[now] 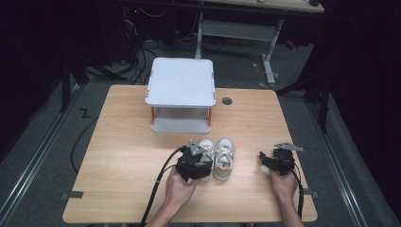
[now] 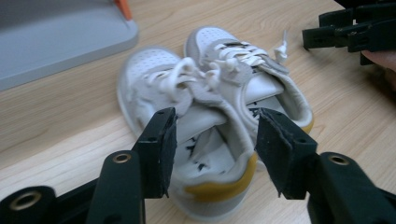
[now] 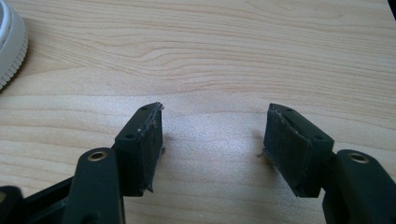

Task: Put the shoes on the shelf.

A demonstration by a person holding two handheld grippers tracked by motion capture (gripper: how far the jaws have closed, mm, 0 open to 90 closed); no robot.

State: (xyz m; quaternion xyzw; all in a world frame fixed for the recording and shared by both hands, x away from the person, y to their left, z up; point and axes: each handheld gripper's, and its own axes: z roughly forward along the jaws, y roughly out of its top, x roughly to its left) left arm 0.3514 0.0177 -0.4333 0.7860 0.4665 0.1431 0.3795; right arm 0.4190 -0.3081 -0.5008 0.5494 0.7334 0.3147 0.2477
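Note:
Two small white sneakers stand side by side on the wooden table (image 1: pixel 123 142), toes pointing away: the left shoe (image 1: pixel 206 147) and the right shoe (image 1: pixel 224 158), both with yellow heel tabs. My left gripper (image 1: pixel 203 165) is at the left shoe's heel. In the left gripper view it (image 2: pixel 215 121) is open, its jaws on either side of the heel collar of the left shoe (image 2: pixel 154 74), with the right shoe (image 2: pixel 243 60) beside it. My right gripper (image 1: pixel 263 157) rests right of the shoes, apart from them. It (image 3: pixel 215 126) is open over bare wood, with nothing between its jaws.
A white two-level stand (image 1: pixel 179 82) with orange posts sits at the table's far middle, its lower shelf (image 2: pixel 56 37) close beyond the shoes. A round hole (image 1: pixel 227 100) lies right of it. A shoe sole's edge (image 3: pixel 9 46) is left of the right gripper.

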